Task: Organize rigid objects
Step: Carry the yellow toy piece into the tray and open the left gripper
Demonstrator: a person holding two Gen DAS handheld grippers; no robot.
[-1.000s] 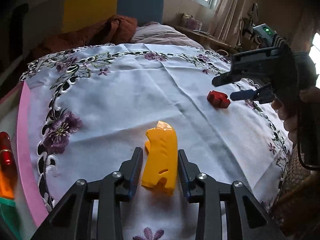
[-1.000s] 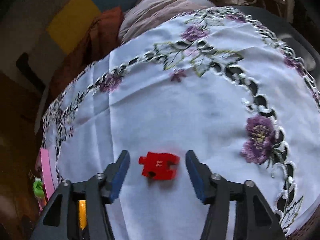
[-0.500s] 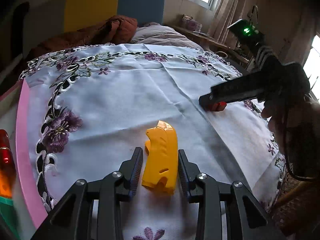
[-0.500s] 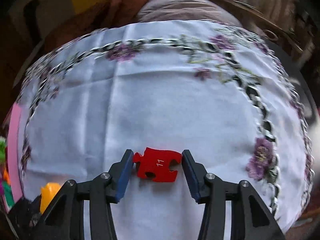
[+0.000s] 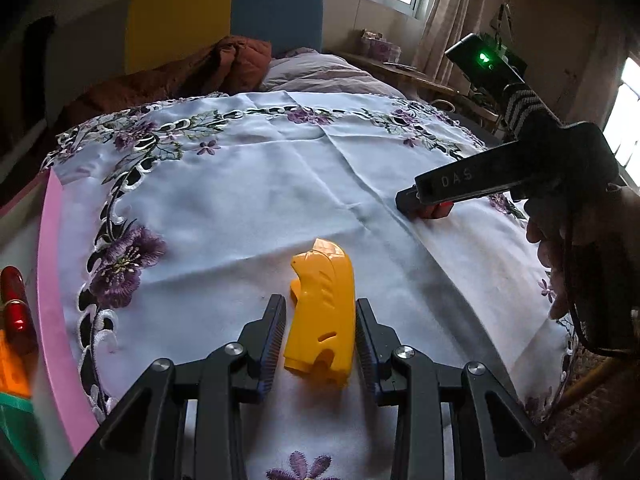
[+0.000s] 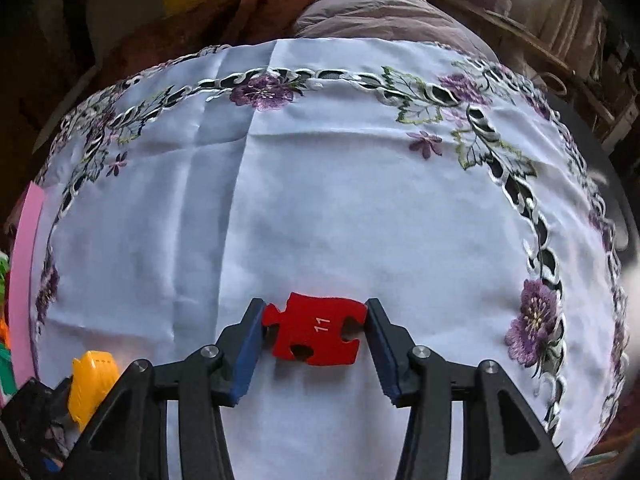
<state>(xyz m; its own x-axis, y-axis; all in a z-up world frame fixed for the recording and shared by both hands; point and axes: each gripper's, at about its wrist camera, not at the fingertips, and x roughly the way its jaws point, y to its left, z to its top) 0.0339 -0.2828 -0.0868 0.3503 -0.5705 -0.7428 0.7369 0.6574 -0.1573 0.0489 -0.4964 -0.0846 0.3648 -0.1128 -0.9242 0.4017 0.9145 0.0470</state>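
A yellow moulded plastic piece (image 5: 322, 312) lies on the white flowered tablecloth (image 5: 248, 200), and my left gripper (image 5: 320, 300) is shut on its long sides. It also shows at the lower left of the right wrist view as the yellow piece (image 6: 90, 380). A red jigsaw piece (image 6: 318, 332) marked 11 rests flat on the cloth. My right gripper (image 6: 316, 304) is shut on it, a pad pressing each end. From the left wrist view the right gripper (image 5: 416, 200) points down at the right, with only a sliver of the red piece (image 5: 438, 211) showing beneath it.
A pink-rimmed box (image 5: 48, 280) holding red (image 5: 14, 300), orange and green toys stands off the cloth's left edge. A hand (image 5: 556, 252) holds the right gripper. Behind the table is a bed with brown and grey bedding (image 5: 240, 64). The cloth hangs over the table's right edge.
The right gripper rolled and came down over the red jigsaw piece, and its jaws closed from wide apart onto both ends. The left gripper and the yellow piece stayed still.
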